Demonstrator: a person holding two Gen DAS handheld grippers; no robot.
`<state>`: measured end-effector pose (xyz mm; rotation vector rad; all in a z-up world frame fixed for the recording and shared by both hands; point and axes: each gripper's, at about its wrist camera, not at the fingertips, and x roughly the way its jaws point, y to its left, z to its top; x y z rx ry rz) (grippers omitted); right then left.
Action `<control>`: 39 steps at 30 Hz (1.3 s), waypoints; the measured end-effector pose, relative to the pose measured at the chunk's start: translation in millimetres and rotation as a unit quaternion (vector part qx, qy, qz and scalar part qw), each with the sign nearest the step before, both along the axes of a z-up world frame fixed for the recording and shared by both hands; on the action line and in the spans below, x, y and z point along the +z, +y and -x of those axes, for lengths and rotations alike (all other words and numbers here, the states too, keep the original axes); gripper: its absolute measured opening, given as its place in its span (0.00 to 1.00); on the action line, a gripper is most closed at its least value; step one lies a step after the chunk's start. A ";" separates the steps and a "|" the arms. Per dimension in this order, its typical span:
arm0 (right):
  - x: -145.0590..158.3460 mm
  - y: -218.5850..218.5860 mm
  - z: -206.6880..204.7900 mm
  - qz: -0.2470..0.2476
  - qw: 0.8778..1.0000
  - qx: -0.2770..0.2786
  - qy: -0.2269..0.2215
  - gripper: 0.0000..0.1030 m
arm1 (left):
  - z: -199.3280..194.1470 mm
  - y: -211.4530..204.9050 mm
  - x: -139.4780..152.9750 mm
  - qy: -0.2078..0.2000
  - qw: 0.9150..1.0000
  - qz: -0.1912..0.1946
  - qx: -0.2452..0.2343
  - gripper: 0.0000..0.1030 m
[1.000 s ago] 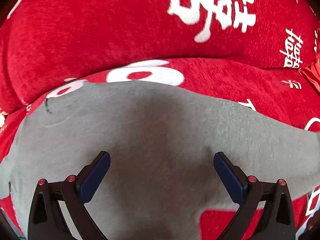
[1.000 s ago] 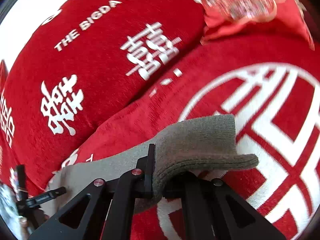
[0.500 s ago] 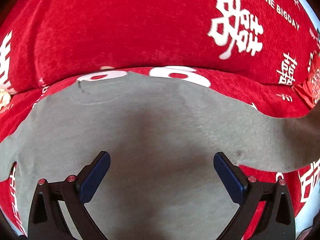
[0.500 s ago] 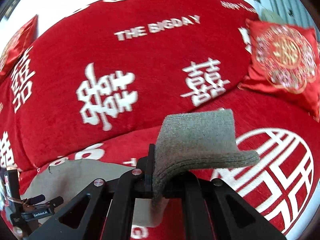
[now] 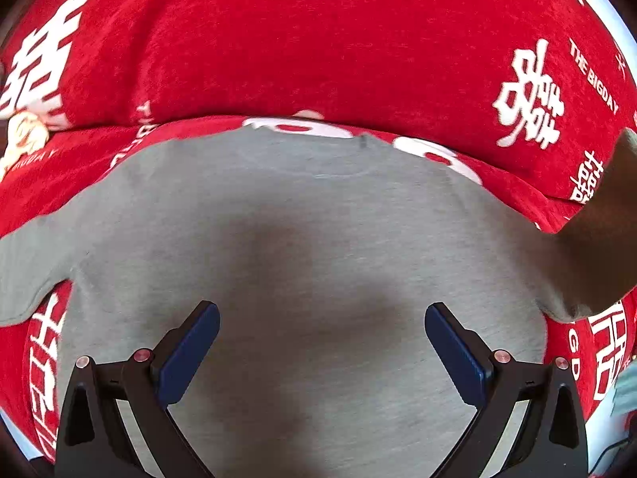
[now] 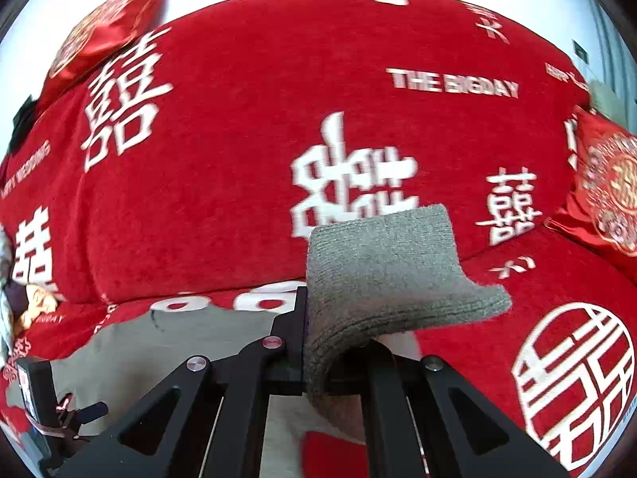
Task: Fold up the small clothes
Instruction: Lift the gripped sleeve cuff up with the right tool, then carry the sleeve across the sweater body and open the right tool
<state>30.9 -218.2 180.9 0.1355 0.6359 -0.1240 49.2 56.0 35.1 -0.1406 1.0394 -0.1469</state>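
Note:
A small grey sweater [image 5: 310, 239] lies spread flat on a red sofa seat, neckline toward the backrest. My left gripper [image 5: 321, 342] is open and empty, hovering over the sweater's body, its blue pads [image 5: 187, 354] wide apart. My right gripper [image 6: 338, 358] is shut on the ribbed cuff of the sweater's sleeve [image 6: 390, 275] and holds it lifted above the seat. The lifted sleeve shows dark at the right edge of the left wrist view [image 5: 601, 239]. The sweater's body shows low left in the right wrist view [image 6: 191, 334].
The red sofa backrest [image 5: 318, 40] with white characters rises just behind the sweater. Red embroidered cushions sit at the right [image 6: 609, 183] and upper left [image 6: 107, 20]. The left gripper's body [image 6: 43, 410] shows at the lower left of the right wrist view.
My right gripper has carried the sleeve cuff up and to the left, over toward the sweater's body. My left gripper has shifted left across the sweater and stays open.

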 end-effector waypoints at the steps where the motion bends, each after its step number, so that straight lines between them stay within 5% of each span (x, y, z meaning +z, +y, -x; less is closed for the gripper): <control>1: -1.5 13.4 -3.9 0.004 1.000 0.007 0.003 0.04 | 1.4 6.9 -1.6 0.000 1.000 -0.001 0.003 1.00; 25: -88.2 249.1 -52.3 0.094 0.982 0.141 0.088 0.04 | 23.4 145.2 -24.4 0.013 0.994 0.042 0.100 1.00; 39: -156.6 301.1 -55.5 0.138 0.961 0.173 0.164 0.08 | 44.3 183.9 -40.4 0.023 0.989 0.069 0.129 1.00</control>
